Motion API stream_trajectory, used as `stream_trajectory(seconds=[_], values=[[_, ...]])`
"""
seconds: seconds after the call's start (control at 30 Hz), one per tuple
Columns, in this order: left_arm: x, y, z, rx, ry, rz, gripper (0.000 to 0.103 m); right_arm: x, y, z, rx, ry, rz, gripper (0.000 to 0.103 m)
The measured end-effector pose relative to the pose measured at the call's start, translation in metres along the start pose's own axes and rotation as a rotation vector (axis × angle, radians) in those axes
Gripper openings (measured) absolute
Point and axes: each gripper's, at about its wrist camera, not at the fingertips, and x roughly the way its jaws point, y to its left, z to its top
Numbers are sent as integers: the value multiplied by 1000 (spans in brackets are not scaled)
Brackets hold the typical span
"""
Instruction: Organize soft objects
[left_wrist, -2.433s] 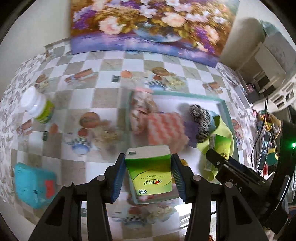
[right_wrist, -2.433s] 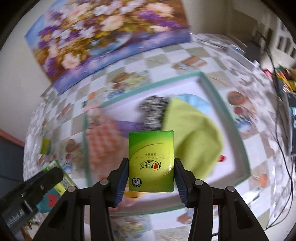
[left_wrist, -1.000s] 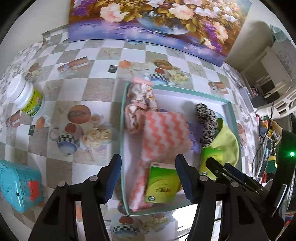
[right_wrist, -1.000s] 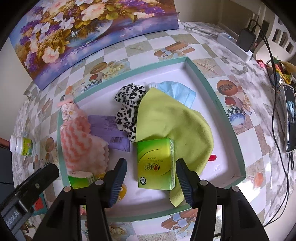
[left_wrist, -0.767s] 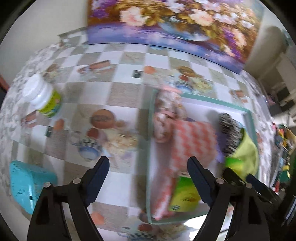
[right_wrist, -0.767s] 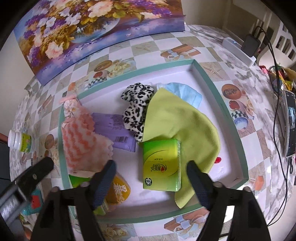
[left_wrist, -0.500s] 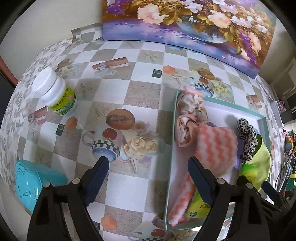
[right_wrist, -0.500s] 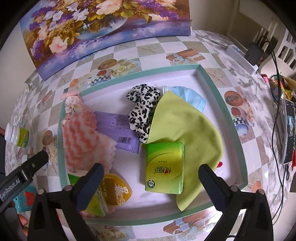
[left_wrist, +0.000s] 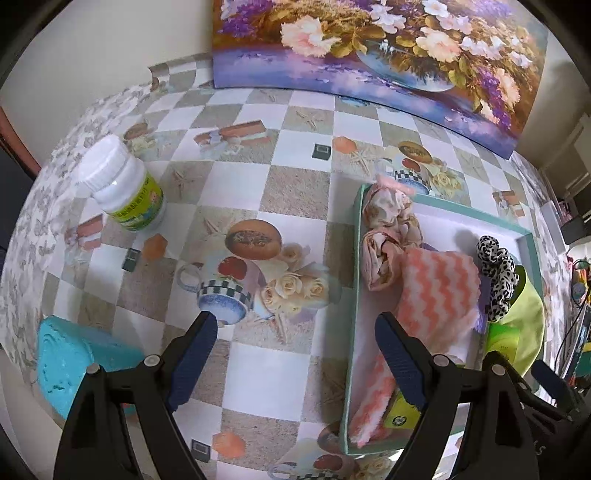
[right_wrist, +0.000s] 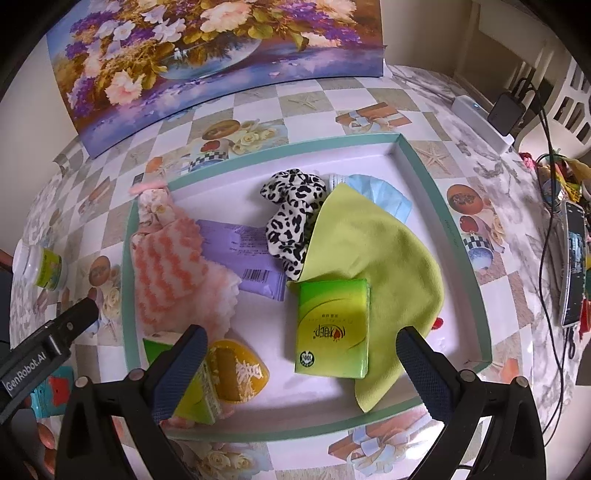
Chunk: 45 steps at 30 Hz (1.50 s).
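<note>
A teal-rimmed white tray (right_wrist: 447, 221) holds the soft things: a green tissue pack (right_wrist: 332, 328) lying on a lime cloth (right_wrist: 373, 254), a leopard-print scrunchie (right_wrist: 291, 221), a purple packet (right_wrist: 243, 254), a pink zigzag cloth (right_wrist: 173, 273) and a second green tissue pack (right_wrist: 195, 398) beside an orange packet (right_wrist: 236, 369). My right gripper (right_wrist: 301, 354) hangs open above the tray's front, empty. My left gripper (left_wrist: 295, 343) is open and empty over the tablecloth, left of the tray (left_wrist: 354, 280). A floral cloth roll (left_wrist: 388, 236) lies in the tray's far left.
A white pill bottle (left_wrist: 122, 188) with a green label stands at the left. A turquoise box (left_wrist: 70, 365) sits near the front left edge. A flower painting (left_wrist: 376, 48) leans on the wall behind. Cables and a phone (right_wrist: 572, 266) lie right of the tray.
Both grippers opened wide and let go of their green tissue packs, which now lie in the tray. The left gripper then swung left, off the tray and over the tablecloth.
</note>
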Motion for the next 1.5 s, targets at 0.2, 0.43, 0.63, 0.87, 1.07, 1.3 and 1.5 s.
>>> stream_trajectory(seconds=[0.2,0.43,0.63,0.87,1.07,1.3,1.5], values=[[-22,14,-9,-17,-73,55,88,-18,8,-14,-33,-37,-7,103],[-42,35,-22,-48,-102,36,88,-36,17,-32,-69,-72,-5,103],[-55,53,-38,-72,-116,34,88,-47,26,-48,-106,-90,-4,103],[-68,58,-55,-26,-137,107,88,-57,35,-59,-136,-117,-6,103],[-73,60,-66,15,-143,122,88,-63,39,-63,-146,-128,-5,103],[-77,58,-74,44,-151,142,88,-69,37,-67,-140,-143,-2,103],[-81,56,-74,49,-167,149,88,-70,39,-66,-146,-148,4,103]])
